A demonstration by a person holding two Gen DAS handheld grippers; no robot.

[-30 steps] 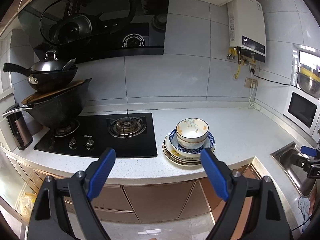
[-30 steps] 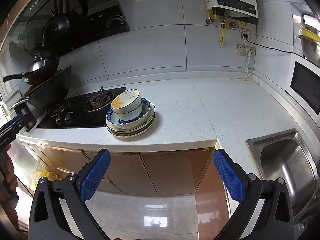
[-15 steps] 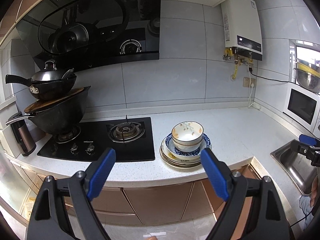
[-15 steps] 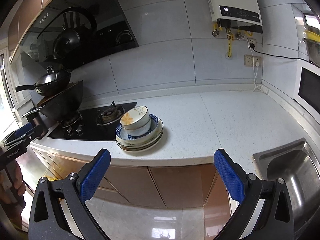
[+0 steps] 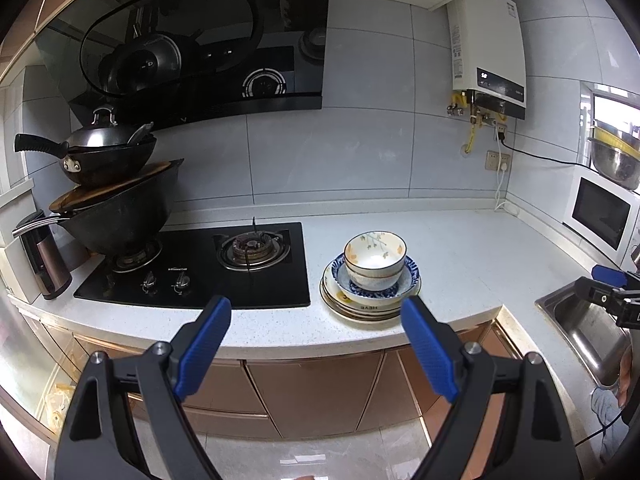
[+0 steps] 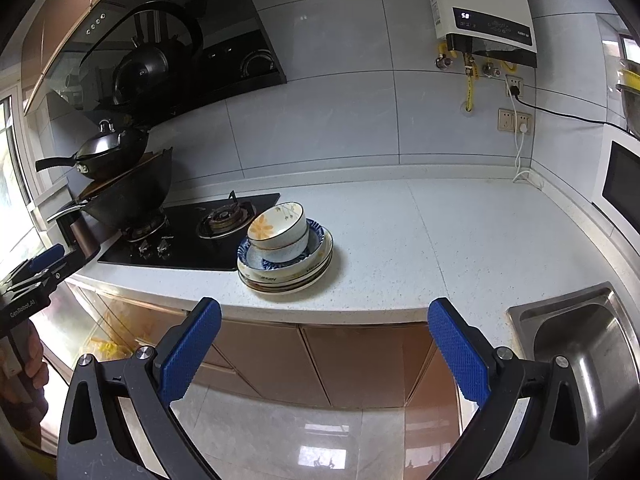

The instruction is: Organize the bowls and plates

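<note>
Both the left gripper (image 5: 316, 344) and right gripper (image 6: 324, 348) stood spread, empty; bowls (image 5: 375, 258) hid the plates' (image 5: 362, 308) centres, their count unclear

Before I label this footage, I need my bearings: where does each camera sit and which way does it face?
Left wrist: on the left gripper, facing the black gas hob and stacked white bowls and plates; its open blue-padded fingers show, with the right gripper at right.
Right wrist: on the right gripper, facing the white counter and steel sink; its open fingers show, with the left gripper at left.
Both share the stack and hob.
</note>
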